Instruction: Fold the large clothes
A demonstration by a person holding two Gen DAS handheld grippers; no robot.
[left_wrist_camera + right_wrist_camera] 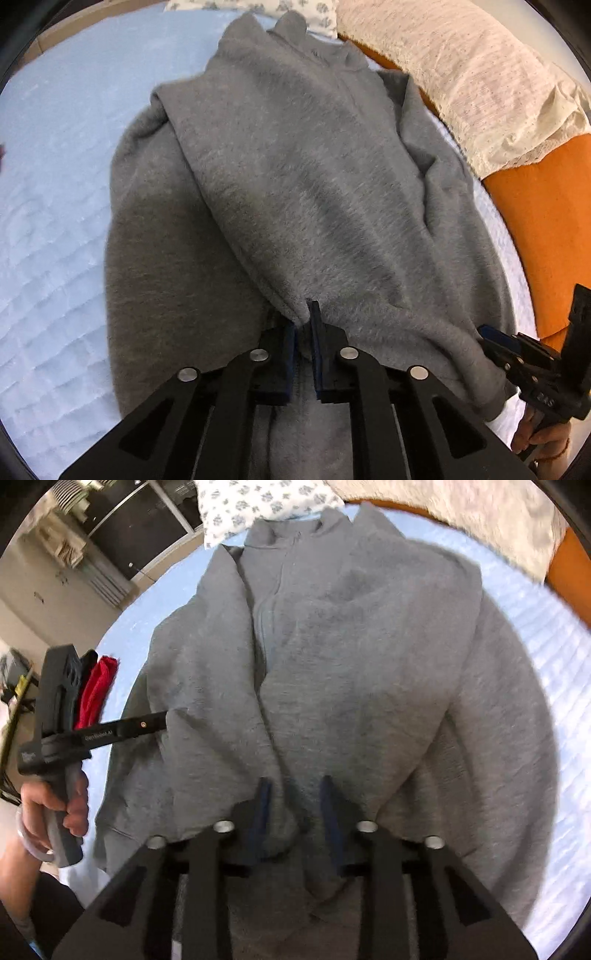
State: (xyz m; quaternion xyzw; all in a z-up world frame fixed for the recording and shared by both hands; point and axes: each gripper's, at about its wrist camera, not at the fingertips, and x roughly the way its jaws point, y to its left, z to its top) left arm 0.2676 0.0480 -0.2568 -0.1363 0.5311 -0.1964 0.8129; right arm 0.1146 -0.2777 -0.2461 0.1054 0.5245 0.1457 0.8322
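**Both grippers at the near hem of a grey sweatshirt**

The grey sweatshirt [295, 177] lies on the blue bed cover [55, 184], collar far, hem near, both sleeves folded in over the body. The left gripper [303, 332] has its jaws nearly closed, pinching a small tuck of hem fabric. The right gripper [295, 805] has its jaws partly open, with a bunch of hem between them; whether the pads press on it I cannot tell.

To do the fold well, I judge both grips should take the full hem thickness, then lift evenly and carry it toward the collar, keeping the sleeves tucked.

The hem edge itself is hidden under the gripper bodies. A red cloth [94, 694] beyond the bed's left side is partly blocked.
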